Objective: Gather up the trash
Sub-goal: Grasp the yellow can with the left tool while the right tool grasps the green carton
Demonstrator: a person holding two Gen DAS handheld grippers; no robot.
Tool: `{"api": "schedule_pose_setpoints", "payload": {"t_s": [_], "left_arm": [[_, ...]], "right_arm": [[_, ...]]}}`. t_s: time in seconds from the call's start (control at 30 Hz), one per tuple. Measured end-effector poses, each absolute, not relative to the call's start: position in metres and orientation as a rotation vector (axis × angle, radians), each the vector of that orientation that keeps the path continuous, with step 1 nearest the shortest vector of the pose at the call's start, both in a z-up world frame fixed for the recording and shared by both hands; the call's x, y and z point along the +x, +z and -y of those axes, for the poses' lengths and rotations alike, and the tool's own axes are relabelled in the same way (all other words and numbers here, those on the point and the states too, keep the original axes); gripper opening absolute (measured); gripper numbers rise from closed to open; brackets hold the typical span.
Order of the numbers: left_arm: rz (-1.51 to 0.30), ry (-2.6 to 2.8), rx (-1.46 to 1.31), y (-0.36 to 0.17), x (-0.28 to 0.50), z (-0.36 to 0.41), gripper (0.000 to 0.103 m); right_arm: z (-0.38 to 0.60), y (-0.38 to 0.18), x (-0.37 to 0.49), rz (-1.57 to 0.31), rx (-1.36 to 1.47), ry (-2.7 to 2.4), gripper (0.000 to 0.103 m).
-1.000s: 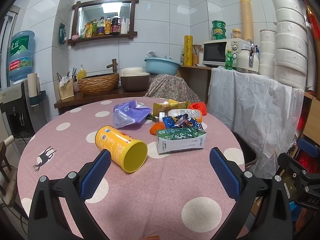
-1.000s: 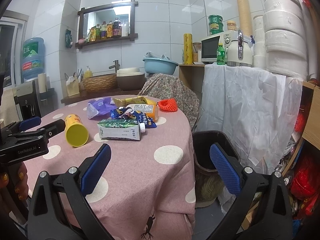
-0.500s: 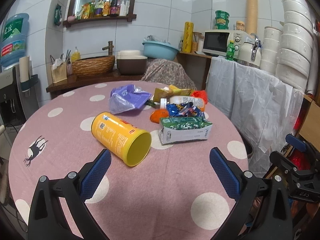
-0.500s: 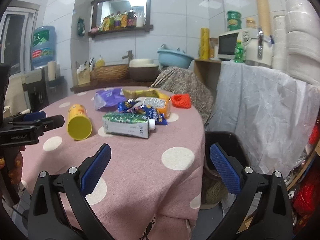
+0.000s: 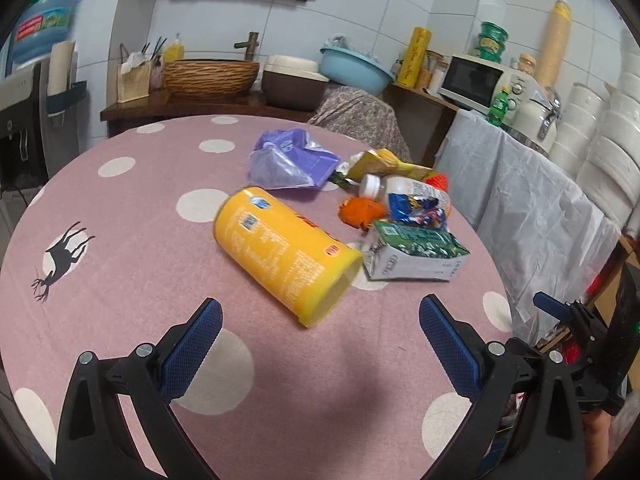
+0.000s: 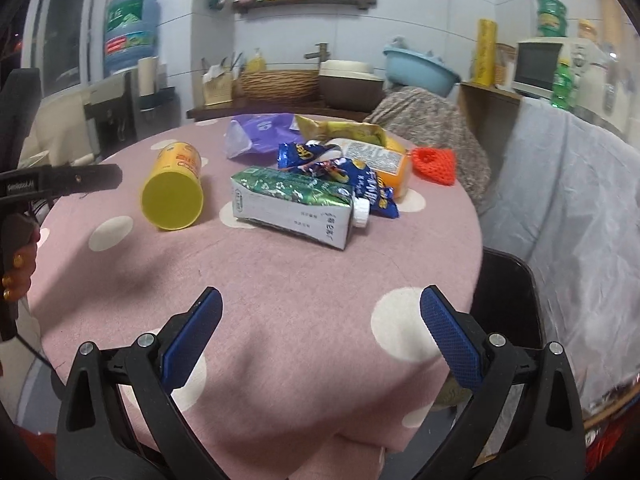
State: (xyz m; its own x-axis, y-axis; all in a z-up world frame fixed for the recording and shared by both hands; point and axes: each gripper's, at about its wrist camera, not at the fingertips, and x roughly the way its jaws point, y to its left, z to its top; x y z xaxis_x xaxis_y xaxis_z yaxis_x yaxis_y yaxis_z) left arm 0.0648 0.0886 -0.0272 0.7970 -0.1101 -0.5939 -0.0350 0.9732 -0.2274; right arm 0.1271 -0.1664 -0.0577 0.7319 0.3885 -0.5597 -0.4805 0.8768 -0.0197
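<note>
A yellow can [image 5: 286,252] lies on its side on the pink dotted table [image 5: 120,280], its open end toward me. It also shows in the right wrist view [image 6: 173,188]. Beside it lie a green-and-white carton [image 5: 414,254], a blue snack bag [image 5: 416,208], a purple bag [image 5: 288,160], an orange bottle [image 6: 380,160], a yellow wrapper [image 6: 340,130] and a red net [image 6: 434,164]. My left gripper [image 5: 320,324] is open and empty, just short of the can. My right gripper [image 6: 320,320] is open and empty over the table's near edge, short of the carton [image 6: 296,206].
A black bin [image 6: 506,300] stands on the floor right of the table. A white cloth-covered counter [image 5: 540,208] with a microwave [image 5: 472,80] is on the right. A wooden shelf with a wicker basket [image 5: 210,74] and a blue basin [image 5: 356,66] runs behind.
Both grippers have moved forward and lower toward the table; the can and carton look larger and nearer. Nothing on the table has moved.
</note>
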Motion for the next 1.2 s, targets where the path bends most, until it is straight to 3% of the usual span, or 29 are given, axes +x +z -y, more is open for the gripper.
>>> {"api": "schedule_pose_setpoints", "payload": {"t_s": [0.5, 0.6, 0.67, 0.87, 1.2], "left_arm": [[-0.848, 0.017, -0.456, -0.018, 0.14, -0.126, 0.096], [-0.931, 0.03, -0.475, -0.026, 0.158, -0.13, 0.093], [-0.996, 0.024, -0.532, -0.036, 0.168, -0.135, 0.085], [-1.062, 0.041, -0.535, -0.046, 0.184, -0.135, 0.083], [-1.145, -0.058, -0.423, -0.055, 0.212, -0.113, 0.08]], "right_arm": [[0.138, -0.053, 0.123, -0.506, -0.295, 0.523, 0.098], [0.141, -0.052, 0.122, -0.5, -0.287, 0.52, 0.098], [0.145, -0.051, 0.124, -0.499, -0.267, 0.518, 0.098], [0.15, -0.048, 0.134, -0.491, -0.275, 0.529, 0.098], [0.111, -0.05, 0.172, -0.469, -0.629, 0.761, 0.097]]}}
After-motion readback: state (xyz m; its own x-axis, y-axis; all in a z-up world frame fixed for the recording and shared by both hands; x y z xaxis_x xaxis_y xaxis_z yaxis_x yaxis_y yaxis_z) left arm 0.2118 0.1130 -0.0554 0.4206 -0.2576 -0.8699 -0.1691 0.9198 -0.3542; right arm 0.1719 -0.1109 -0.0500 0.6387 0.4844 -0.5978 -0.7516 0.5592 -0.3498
